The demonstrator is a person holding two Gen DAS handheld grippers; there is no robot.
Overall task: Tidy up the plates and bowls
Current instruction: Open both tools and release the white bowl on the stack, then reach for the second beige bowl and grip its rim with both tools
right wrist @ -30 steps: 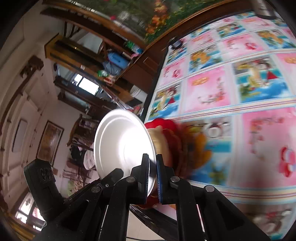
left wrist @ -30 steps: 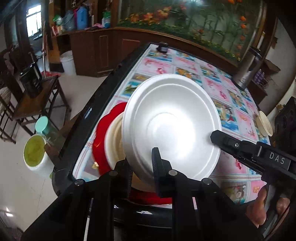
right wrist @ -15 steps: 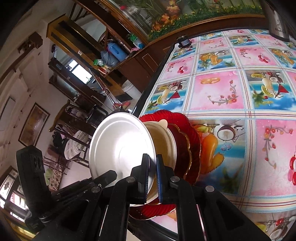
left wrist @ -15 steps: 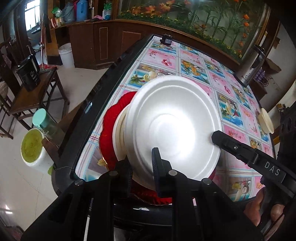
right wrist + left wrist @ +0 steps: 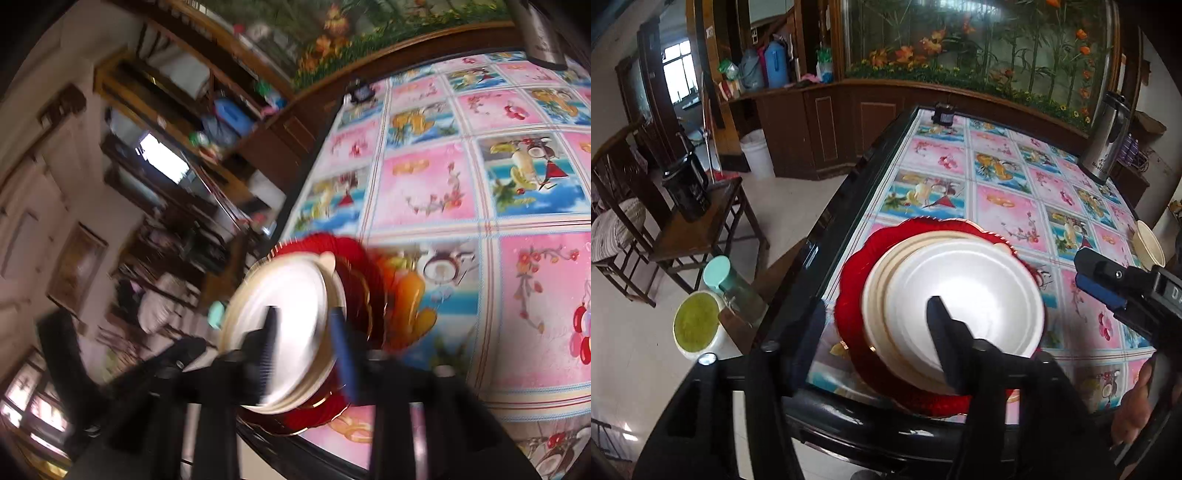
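The white plate (image 5: 964, 302) was seen on top of the stack on the red plate (image 5: 857, 280) at the worktop (image 5: 1008, 206) edge, its rim between the opening jaws of the left gripper (image 5: 877, 325) and right gripper (image 5: 306, 347), gripped by neither.

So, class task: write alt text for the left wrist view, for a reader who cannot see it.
A white bowl sits on a stack of beige plates and a red plate at the table edge. The left gripper is opening around its near rim, and the right gripper is at the right.
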